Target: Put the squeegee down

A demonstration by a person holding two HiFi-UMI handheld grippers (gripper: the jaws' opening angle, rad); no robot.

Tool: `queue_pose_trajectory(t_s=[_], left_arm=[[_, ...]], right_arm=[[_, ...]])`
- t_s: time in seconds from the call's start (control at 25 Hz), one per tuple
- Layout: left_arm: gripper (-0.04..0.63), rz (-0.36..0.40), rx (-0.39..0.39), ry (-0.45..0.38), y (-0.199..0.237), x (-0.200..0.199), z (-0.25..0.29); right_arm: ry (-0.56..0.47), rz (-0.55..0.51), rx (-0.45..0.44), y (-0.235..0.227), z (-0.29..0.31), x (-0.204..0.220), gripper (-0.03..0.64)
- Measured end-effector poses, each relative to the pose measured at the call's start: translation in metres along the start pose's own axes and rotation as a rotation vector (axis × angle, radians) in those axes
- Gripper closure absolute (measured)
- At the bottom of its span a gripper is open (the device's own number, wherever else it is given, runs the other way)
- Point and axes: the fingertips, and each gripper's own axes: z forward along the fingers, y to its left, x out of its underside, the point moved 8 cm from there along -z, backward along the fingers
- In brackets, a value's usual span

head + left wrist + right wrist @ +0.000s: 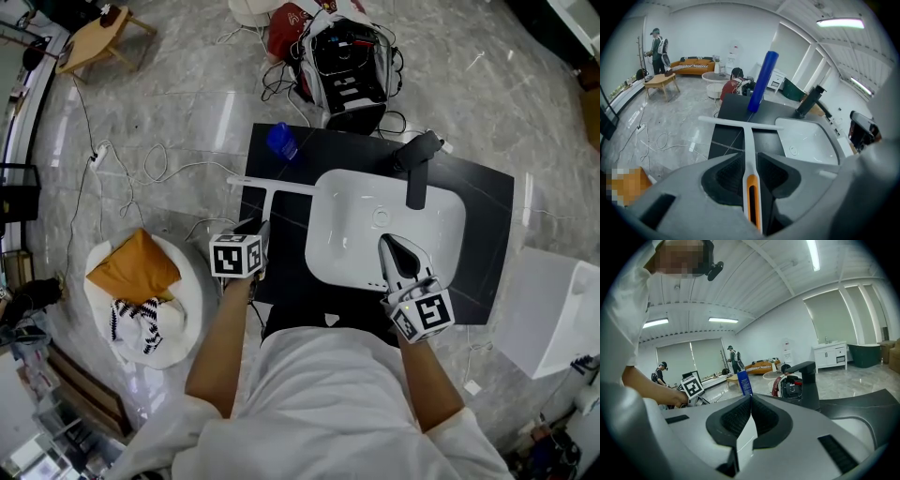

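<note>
In the head view we see the squeegee (272, 187) with its blade on the black counter (478, 216), left of the sink (347, 253). In the left gripper view the left claw (750, 159) stands open, the handle loose between its 2 pads. In the right gripper view the right claw (750, 399) is closed and empty.

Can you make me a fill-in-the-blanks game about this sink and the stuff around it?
1. The bottle standing on the dark countertop is ____.
2. The left gripper has the handle of the ____ between its jaws.
3. The faucet over the white sink is ____.
Missing words: blue; squeegee; black.
</note>
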Motion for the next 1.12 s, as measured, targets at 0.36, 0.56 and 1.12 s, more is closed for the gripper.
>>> queue_pose_trajectory(t_s=[0.36, 0.56, 1.12], left_arm=[[0.511, 0.037, -0.002, -0.281, -0.023, -0.026, -0.079], [0.543, 0.075, 0.015, -0.492, -0.053, -0.038, -0.136], [0.578, 0.173, 0.130, -0.882, -0.147, -0.015, -0.241]], right_arm=[[-0.088, -0.068, -0.028, 0.003, -0.023, -0.034, 0.601], [-0.172, -0.112, -0.044, -0.002, -0.051, -0.067, 0.601], [-0.297, -0.230, -0.088, -0.005, -0.143, -0.127, 0.601]])
